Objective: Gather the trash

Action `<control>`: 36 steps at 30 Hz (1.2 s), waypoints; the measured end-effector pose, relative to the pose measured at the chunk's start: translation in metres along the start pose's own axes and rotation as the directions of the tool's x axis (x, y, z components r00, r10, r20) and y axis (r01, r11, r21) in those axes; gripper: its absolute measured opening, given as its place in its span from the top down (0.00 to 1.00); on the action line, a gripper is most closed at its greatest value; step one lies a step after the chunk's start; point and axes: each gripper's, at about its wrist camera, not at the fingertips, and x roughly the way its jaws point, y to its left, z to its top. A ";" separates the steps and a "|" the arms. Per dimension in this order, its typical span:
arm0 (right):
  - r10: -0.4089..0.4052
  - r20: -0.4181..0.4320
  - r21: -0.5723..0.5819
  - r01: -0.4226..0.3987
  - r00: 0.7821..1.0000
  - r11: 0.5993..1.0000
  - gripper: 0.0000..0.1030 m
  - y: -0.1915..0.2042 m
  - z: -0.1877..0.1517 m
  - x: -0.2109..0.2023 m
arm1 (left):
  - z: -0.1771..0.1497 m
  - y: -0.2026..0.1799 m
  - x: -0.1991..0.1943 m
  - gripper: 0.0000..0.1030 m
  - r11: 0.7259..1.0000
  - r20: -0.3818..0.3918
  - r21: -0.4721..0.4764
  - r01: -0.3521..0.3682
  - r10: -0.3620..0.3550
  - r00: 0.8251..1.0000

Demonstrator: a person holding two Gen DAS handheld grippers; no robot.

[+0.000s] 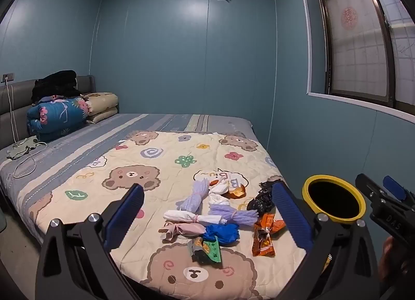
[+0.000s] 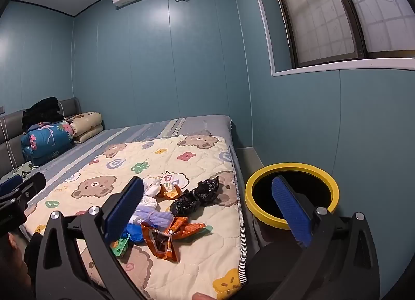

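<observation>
A heap of trash lies on the bear-print quilt (image 1: 145,170) near the bed's right edge: orange snack wrappers (image 1: 264,237) (image 2: 166,240), a green wrapper (image 1: 207,249), a blue bag (image 1: 221,232), black crumpled bags (image 1: 260,200) (image 2: 194,197), purple bundles (image 1: 193,195) and white wads (image 1: 181,215). A black bin with a yellow rim (image 1: 308,184) (image 2: 253,211) stands on the floor beside the bed. My left gripper (image 1: 207,211) hovers open above the heap with nothing between its blue pads. My right gripper (image 2: 207,209) is open too, spanning the bed edge and the bin, empty.
Folded bedding (image 1: 59,116) and dark clothes are stacked against the grey headboard at the far left. A charger cable (image 1: 24,160) lies on the striped sheet. Blue walls enclose the bed on the far and right sides, with a window (image 1: 363,40) above the bin.
</observation>
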 end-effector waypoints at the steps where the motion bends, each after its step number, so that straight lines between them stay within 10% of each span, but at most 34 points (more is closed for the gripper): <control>1: 0.000 0.000 -0.001 0.000 1.000 1.000 0.08 0.000 0.000 0.000 | 0.000 0.000 0.000 0.07 1.000 0.004 -0.006 0.004 -0.004 1.000; 36: -0.001 -0.005 0.001 0.001 1.000 1.000 0.08 -0.001 0.004 -0.001 | -0.001 0.000 0.002 0.07 0.999 -0.006 -0.029 0.017 -0.017 1.000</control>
